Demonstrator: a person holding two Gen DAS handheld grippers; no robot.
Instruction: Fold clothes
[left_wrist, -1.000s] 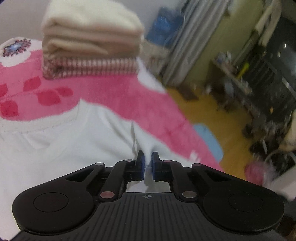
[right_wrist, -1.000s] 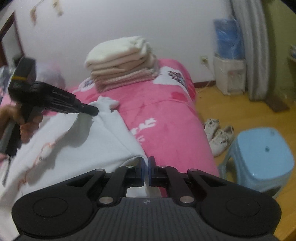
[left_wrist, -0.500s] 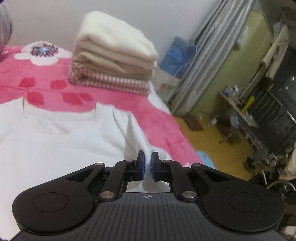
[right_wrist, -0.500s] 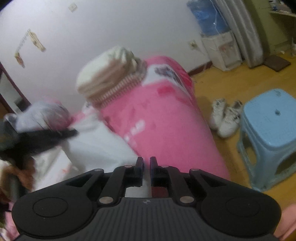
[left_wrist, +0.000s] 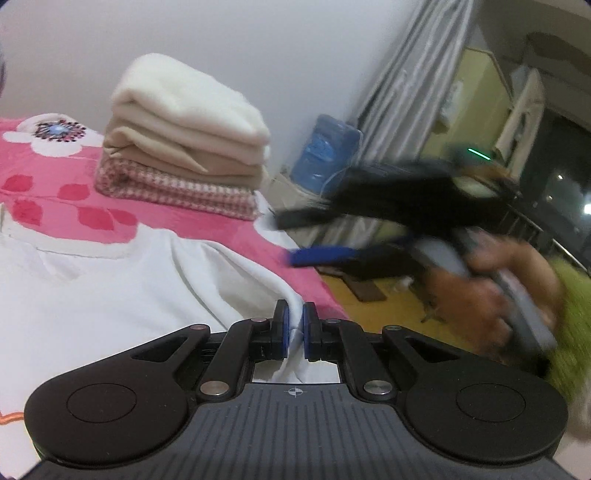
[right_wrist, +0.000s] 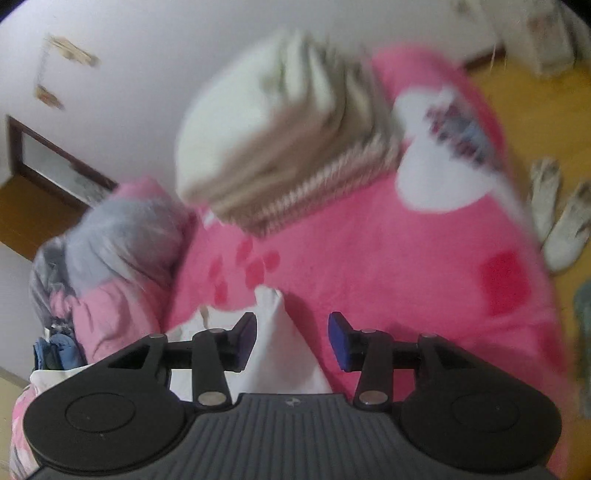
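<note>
A white garment (left_wrist: 110, 295) lies spread on the pink blanket (left_wrist: 236, 229) of the bed. My left gripper (left_wrist: 293, 328) is shut on a fold at the garment's right edge. In the left wrist view my right gripper (left_wrist: 284, 238) appears blurred above the bed's edge, held by a hand (left_wrist: 491, 295). In its own view the right gripper (right_wrist: 291, 338) has its jaws opening. A ridge of the white garment (right_wrist: 277, 325) lies between the pads, and they do not press on it. A stack of folded clothes (left_wrist: 184, 136) sits at the back of the bed.
A grey and pink bundle of bedding (right_wrist: 122, 236) lies left of the stack. White shoes (right_wrist: 554, 221) stand on the wooden floor right of the bed. A blue water bottle (left_wrist: 325, 155) and grey curtain (left_wrist: 406, 92) stand beyond the bed's corner.
My right gripper swung over the bed toward the stack, rolled, and went from shut on the white fabric to open. It now shows in the left wrist view. The left gripper kept its hold.
</note>
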